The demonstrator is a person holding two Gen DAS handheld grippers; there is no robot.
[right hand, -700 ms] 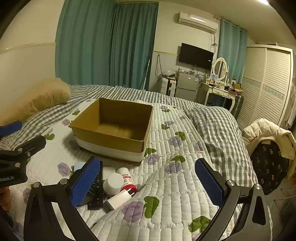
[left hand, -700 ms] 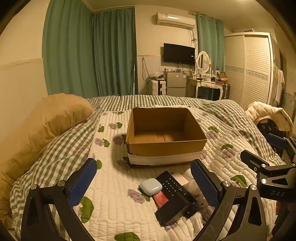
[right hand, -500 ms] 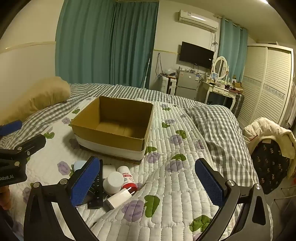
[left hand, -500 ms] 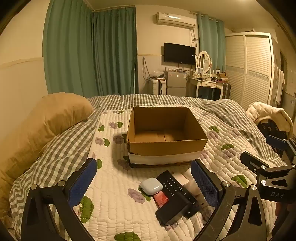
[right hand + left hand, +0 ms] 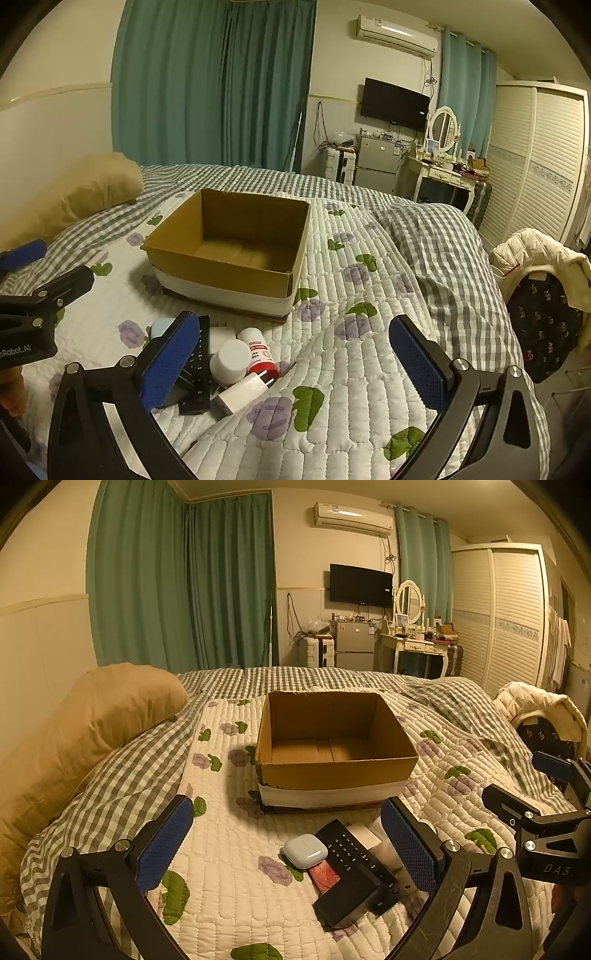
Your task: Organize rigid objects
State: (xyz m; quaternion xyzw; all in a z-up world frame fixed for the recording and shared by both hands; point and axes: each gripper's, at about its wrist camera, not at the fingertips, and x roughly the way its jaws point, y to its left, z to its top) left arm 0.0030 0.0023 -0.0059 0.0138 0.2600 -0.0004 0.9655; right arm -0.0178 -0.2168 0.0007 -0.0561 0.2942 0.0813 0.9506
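both hand-held gripper sets, left hand-held gripper (image 5: 287, 843) and right hand-held gripper (image 5: 295, 356), gape over one cardboard box (image 5: 334, 751).

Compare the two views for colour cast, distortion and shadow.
Left wrist view: warm yellow cast, fisheye bends the curtains, cardboard box throws a shadow to its left. Right wrist view: cooler, whiter light, same dark rounded corners, wardrobe bowed.
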